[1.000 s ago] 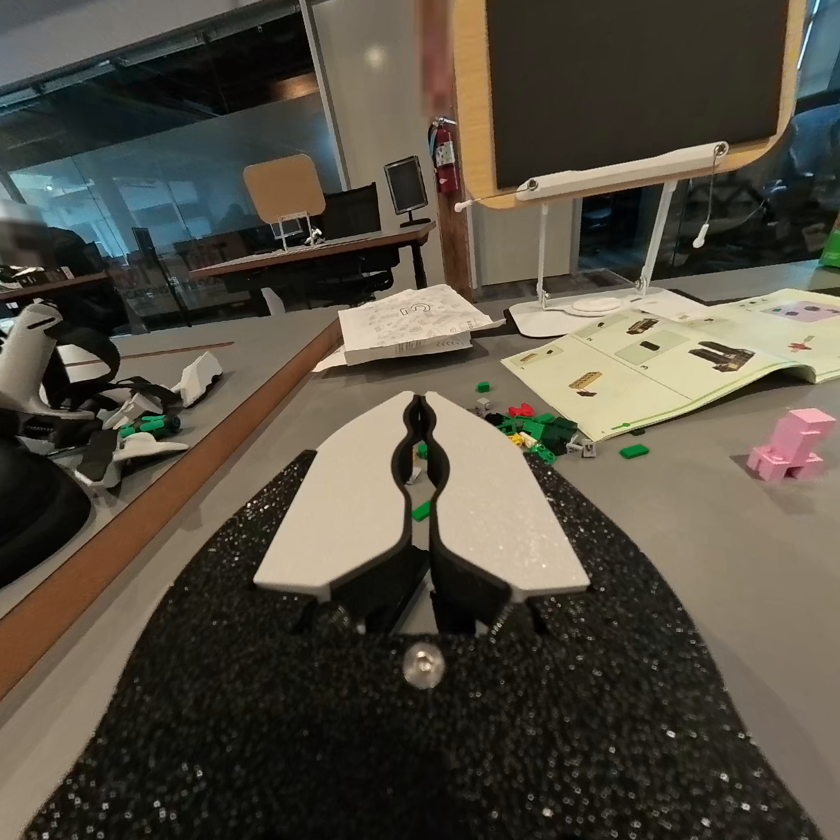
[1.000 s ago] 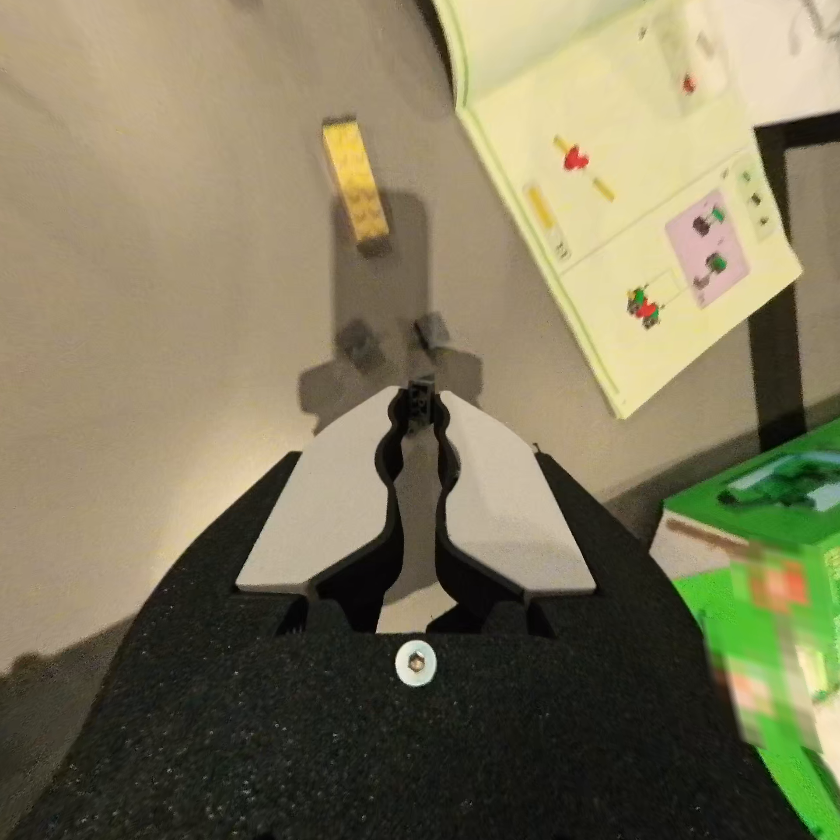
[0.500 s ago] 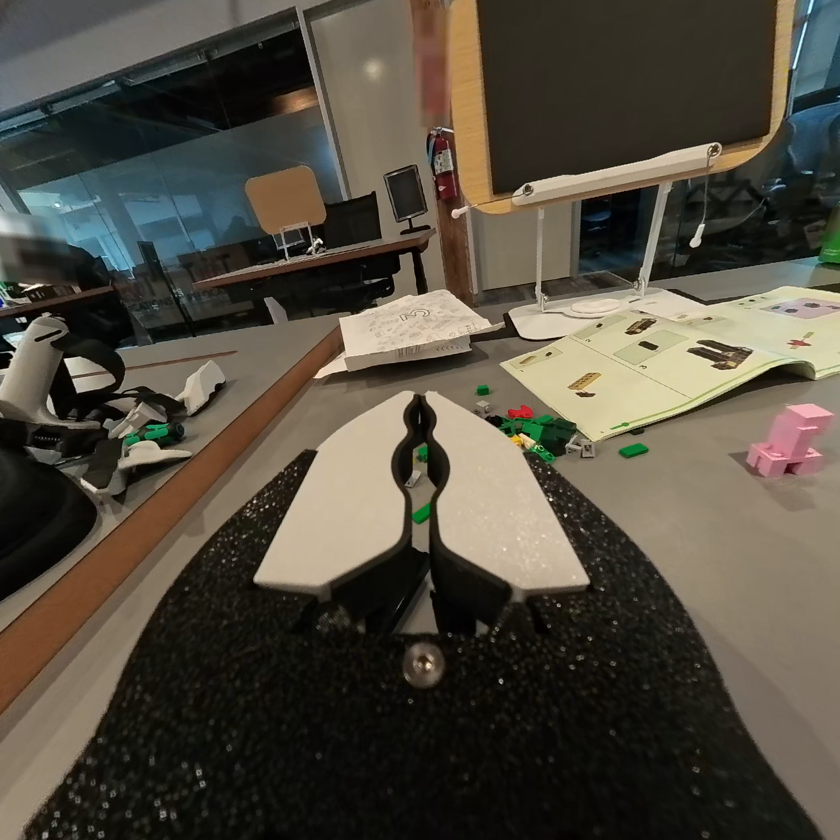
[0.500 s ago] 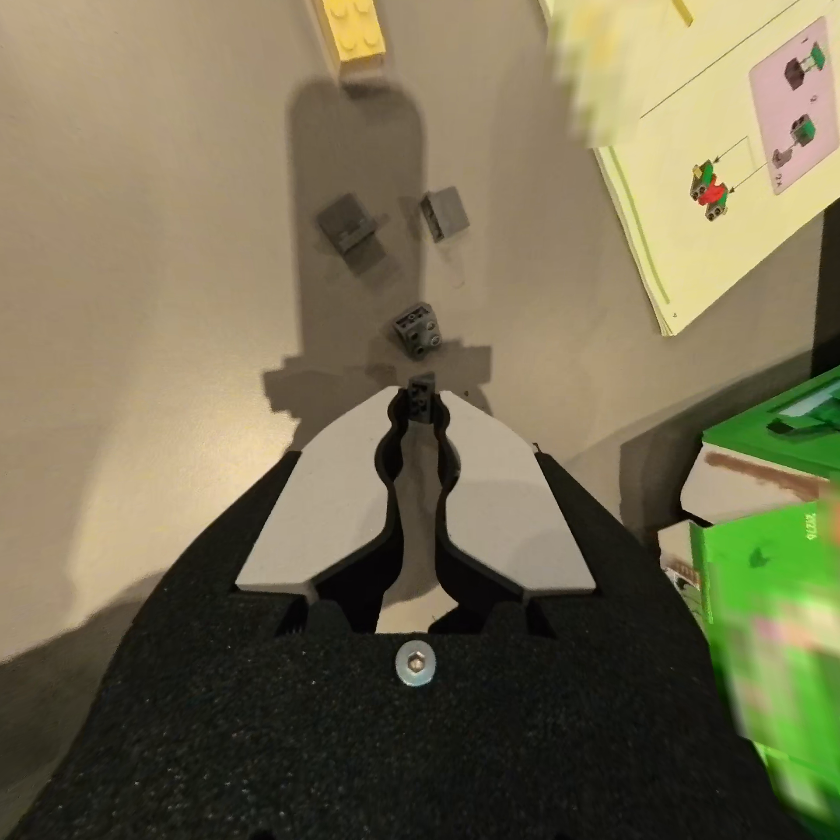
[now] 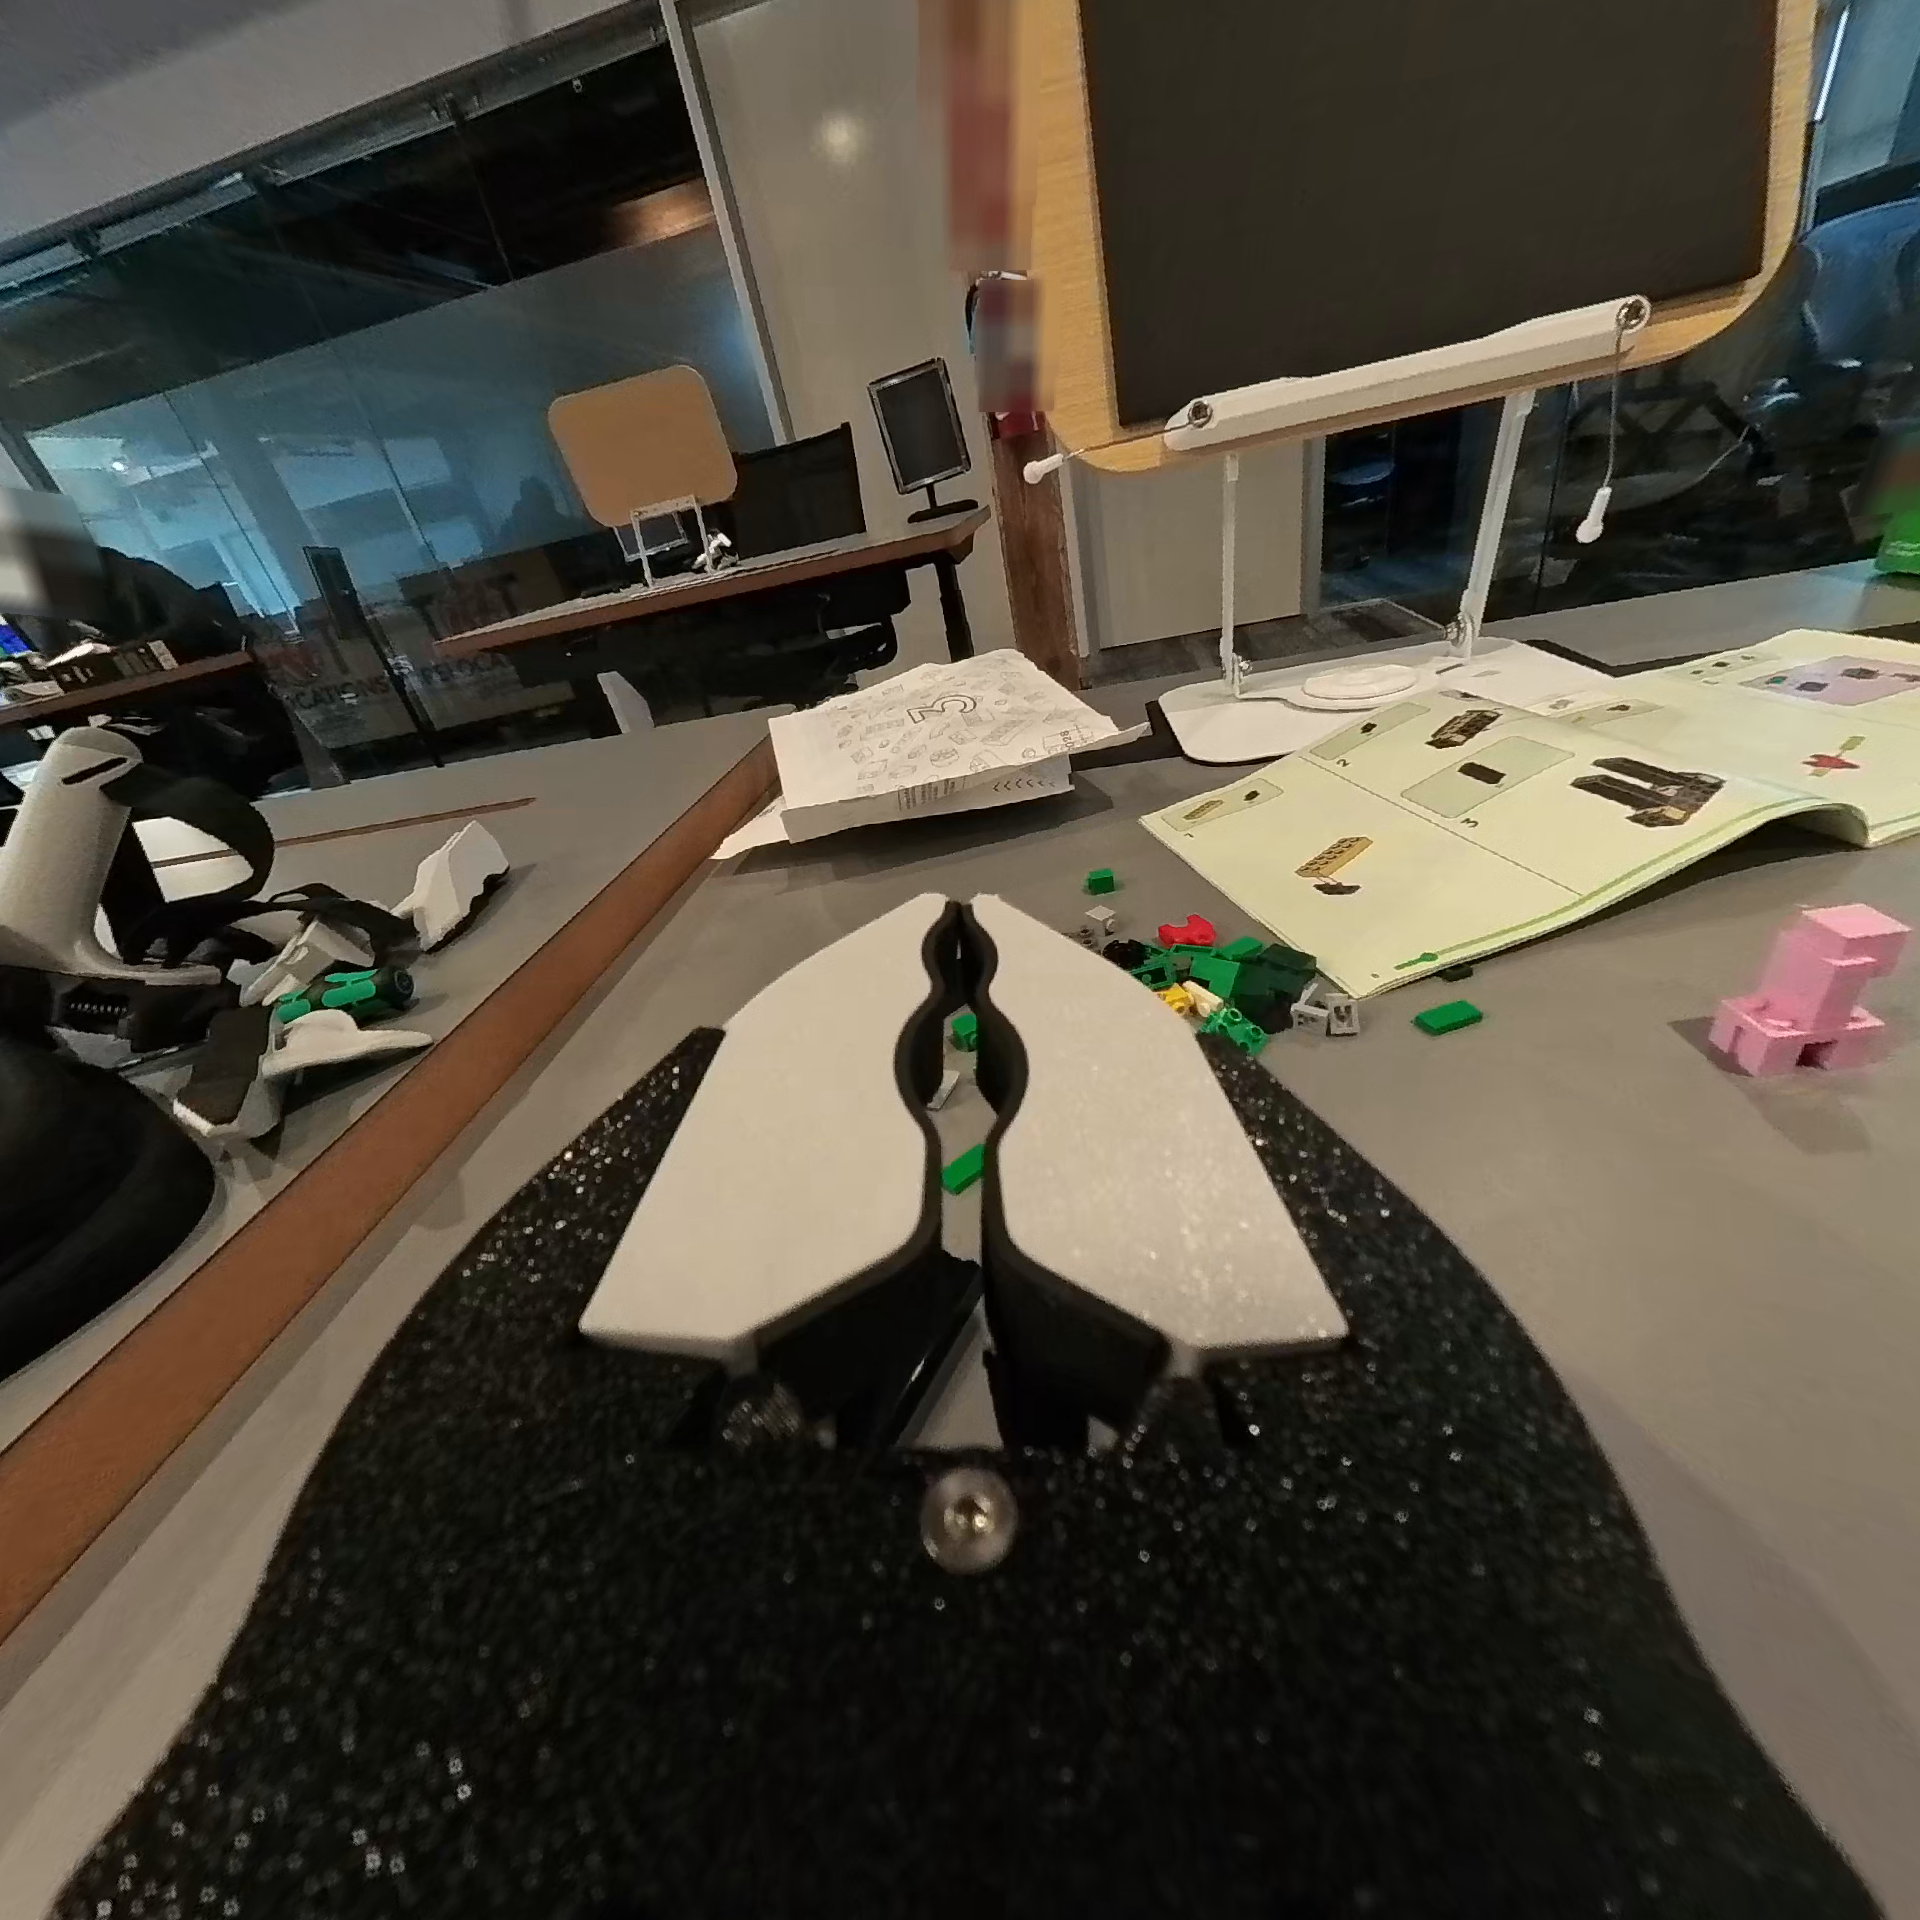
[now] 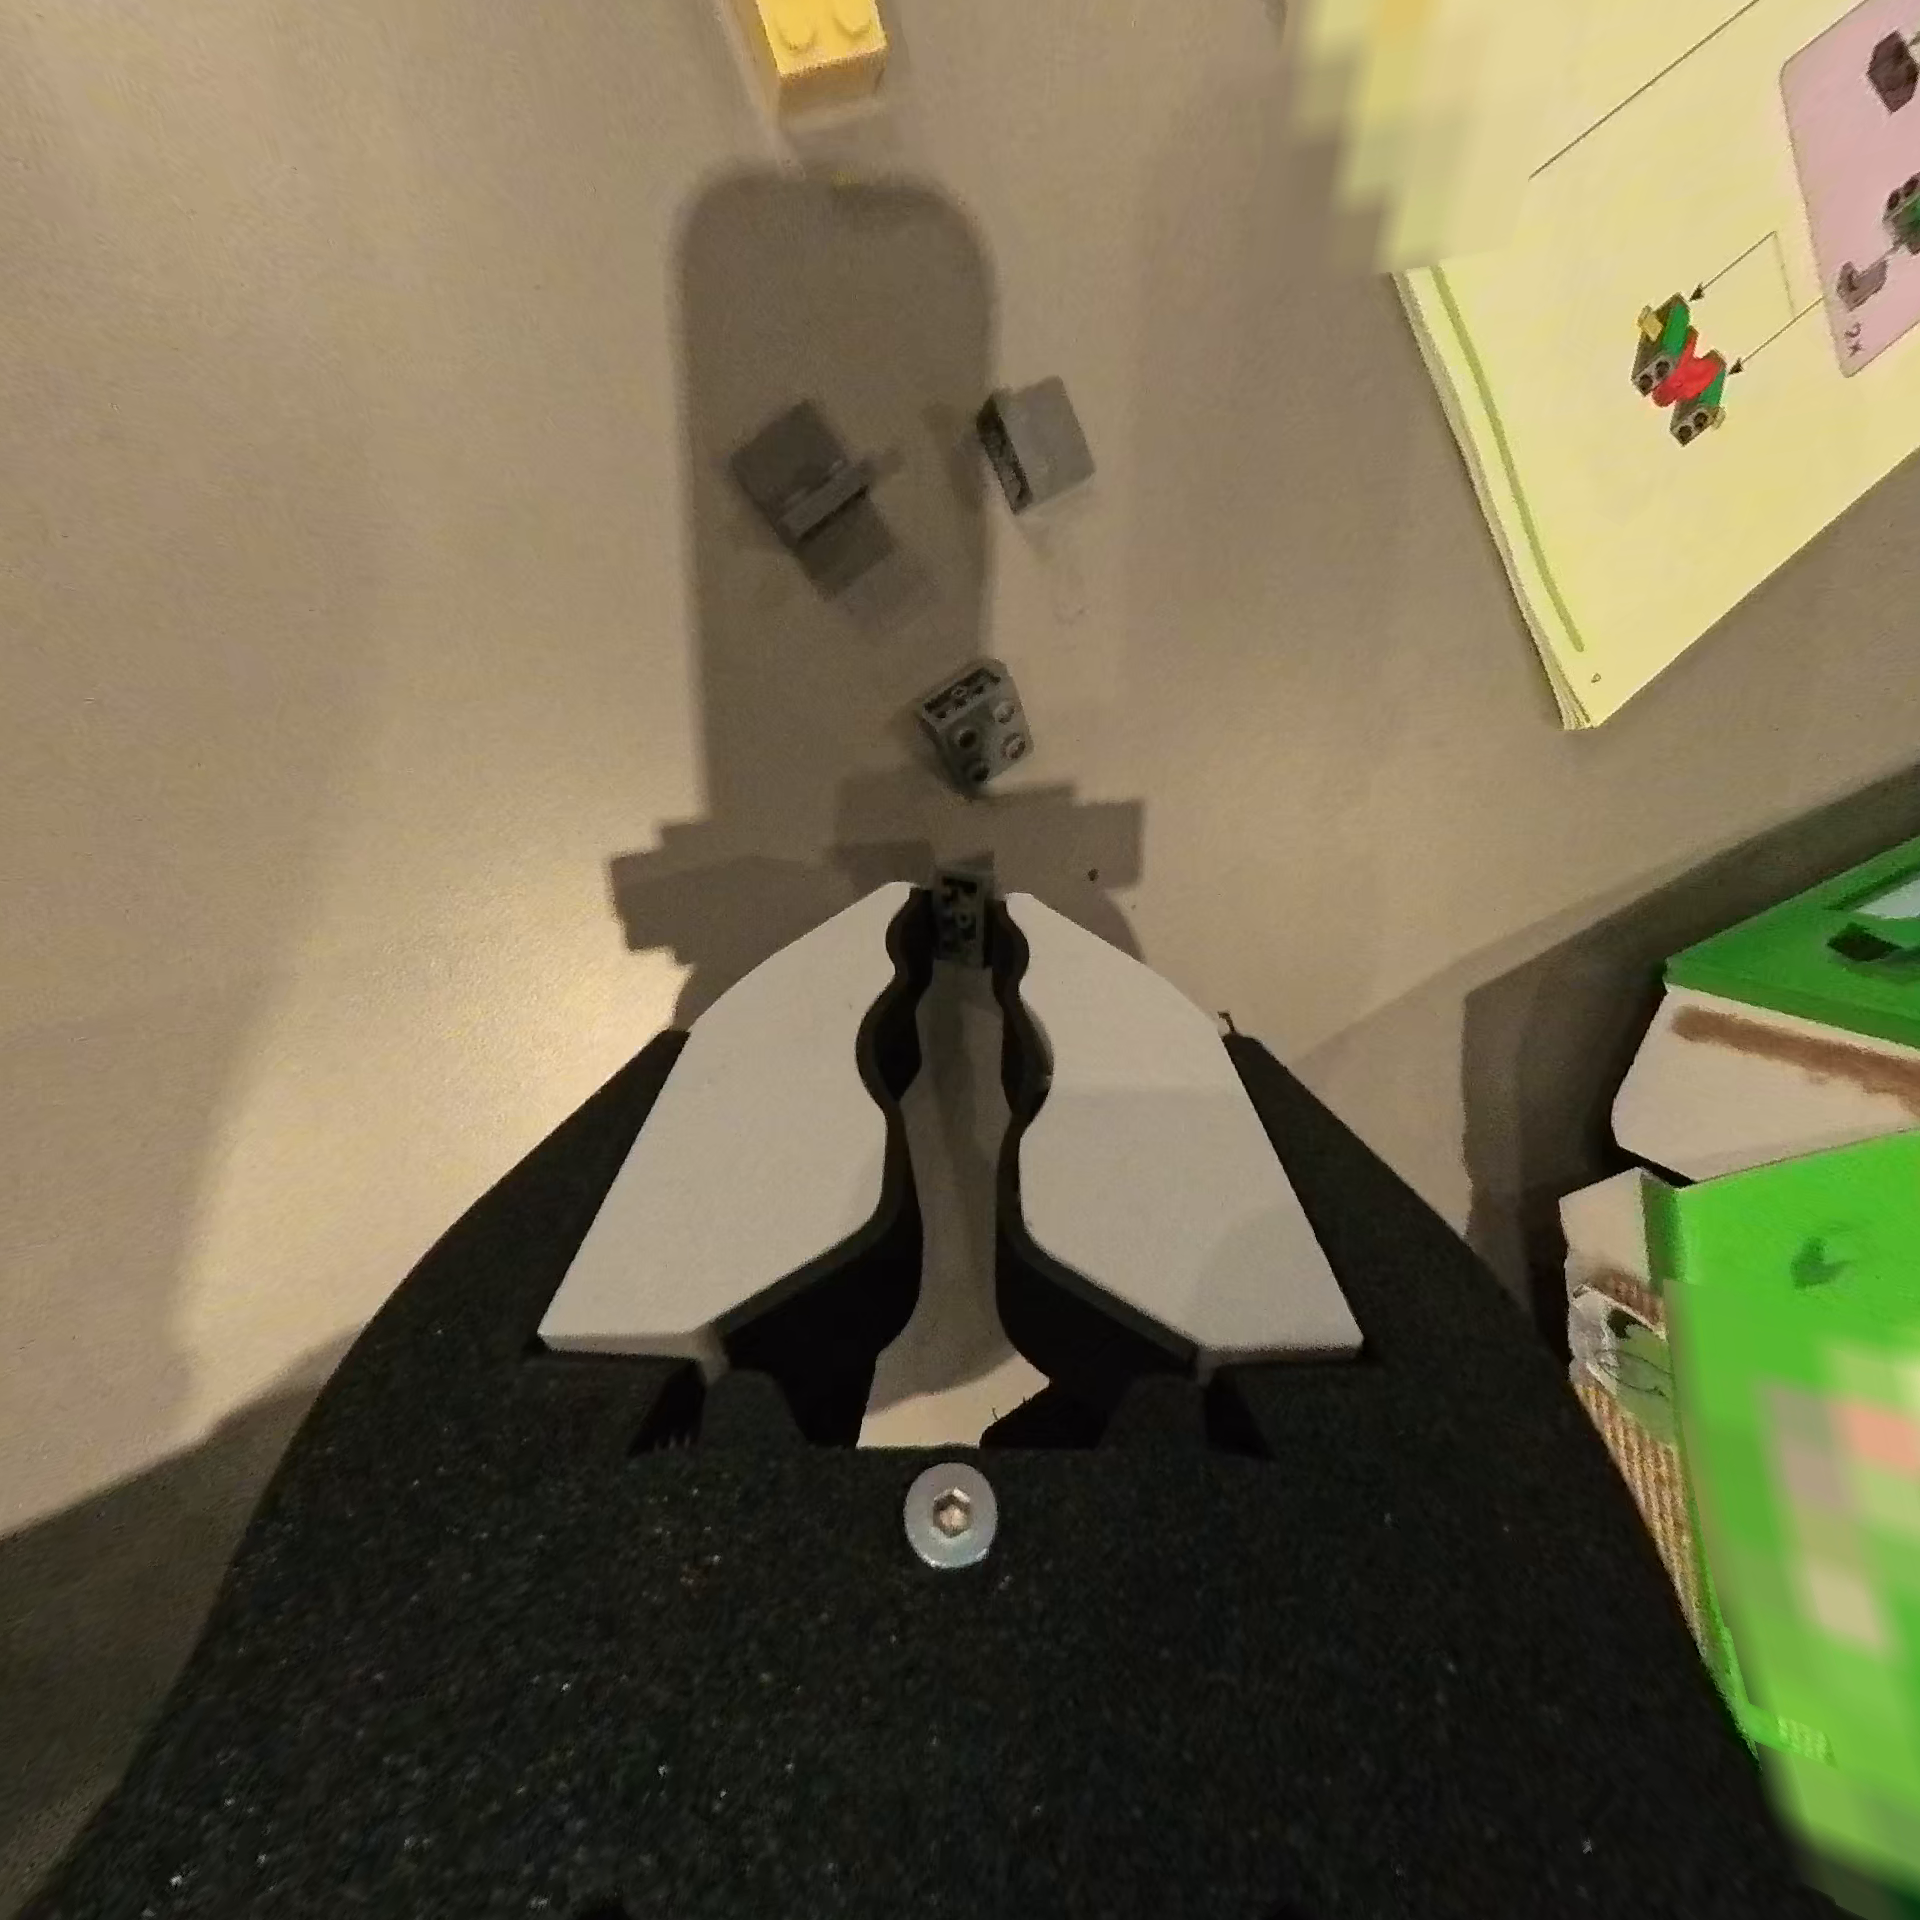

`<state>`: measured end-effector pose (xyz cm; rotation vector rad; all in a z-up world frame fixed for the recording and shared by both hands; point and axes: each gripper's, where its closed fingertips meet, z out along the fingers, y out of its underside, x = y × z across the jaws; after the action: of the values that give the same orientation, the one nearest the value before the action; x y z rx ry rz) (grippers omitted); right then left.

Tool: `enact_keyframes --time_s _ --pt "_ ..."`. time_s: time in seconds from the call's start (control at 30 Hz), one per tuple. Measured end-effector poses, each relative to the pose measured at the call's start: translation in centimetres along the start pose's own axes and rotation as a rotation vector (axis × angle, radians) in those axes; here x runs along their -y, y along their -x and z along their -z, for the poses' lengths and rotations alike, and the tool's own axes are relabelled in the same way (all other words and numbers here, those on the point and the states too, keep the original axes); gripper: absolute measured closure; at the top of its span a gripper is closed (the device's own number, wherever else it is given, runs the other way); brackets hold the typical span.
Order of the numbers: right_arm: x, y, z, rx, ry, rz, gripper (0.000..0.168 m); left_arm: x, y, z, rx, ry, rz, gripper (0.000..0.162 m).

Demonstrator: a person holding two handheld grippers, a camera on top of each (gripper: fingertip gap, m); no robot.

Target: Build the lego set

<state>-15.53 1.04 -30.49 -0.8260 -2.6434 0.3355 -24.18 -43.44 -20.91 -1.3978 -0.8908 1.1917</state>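
Lego bits are spread over the grey surface (image 5: 1558, 1299). In the left wrist view a small heap of loose bricks (image 5: 1226, 971), mostly green w/ red, yellow and grey ones, lies just past the left tongs (image 5: 964, 920), near the edge of an open instruction booklet (image 5: 1507, 831). A flat green tile (image 5: 1446, 1016) sits alone to the right of the heap, and a built pink figure (image 5: 1808, 1003) stands further right, well apart from it. Left tongs are clenched tip to tip w/ nothing between them, held low over the surface.

Right wrist view: right tongs (image 6: 962, 914) are clenched on a small dark grey piece (image 6: 961, 906) at the very tips, above the surface. Just beyond it lies a grey studded brick (image 6: 977, 736), tilted. Further on are two more grey pieces (image 6: 810, 488), side by side but apart. A yellow brick (image 6: 821, 36) is at the top edge, partly cut off. Booklet corner shows upper right; a green box (image 6: 1808, 1351) sits at the right edge, partly blurred.
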Motion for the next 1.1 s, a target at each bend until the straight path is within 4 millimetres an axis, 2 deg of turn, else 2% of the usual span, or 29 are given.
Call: enact_keyframes --time_s 0.2,0.4,0.63,0.7,0.77,0.9,0.97,1.1 --pt "0.1 0.1 0.1 0.018 -0.010 -0.027 0.158 0.0 -0.1 -0.1 -0.007 0.003 -0.004 0.162" --pt "0.4 0.2 0.1 0.036 -0.027 -0.047 0.149 -0.1 -0.2 -0.1 -0.008 0.004 -0.007 0.162" --pt "1.6 -0.4 2.2 0.035 -0.136 -0.101 0.146 -0.1 -0.3 -0.2 -0.008 0.012 -0.015 0.162" --pt "2.7 -0.8 3.2 0.020 -0.213 -0.116 0.146 -0.2 -0.3 -0.2 -0.009 0.015 -0.023 0.162" --pt "4.7 -1.2 4.3 -0.018 -0.340 -0.133 0.146 -0.2 -0.4 -0.2 -0.010 0.019 -0.030 0.162" --pt "11.3 -0.7 7.2 -0.026 -0.775 -0.247 0.147 -0.4 -0.6 -0.3 -0.010 0.029 -0.044 0.162" --pt "12.9 -0.3 6.9 -0.045 -0.883 -0.295 0.146 -0.4 -0.6 -0.4 -0.011 0.033 -0.052 0.162" --pt "14.4 -0.4 5.5 -0.194 -0.966 -0.308 0.151 -0.4 -0.8 -0.4 -0.021 0.034 -0.064 0.162"
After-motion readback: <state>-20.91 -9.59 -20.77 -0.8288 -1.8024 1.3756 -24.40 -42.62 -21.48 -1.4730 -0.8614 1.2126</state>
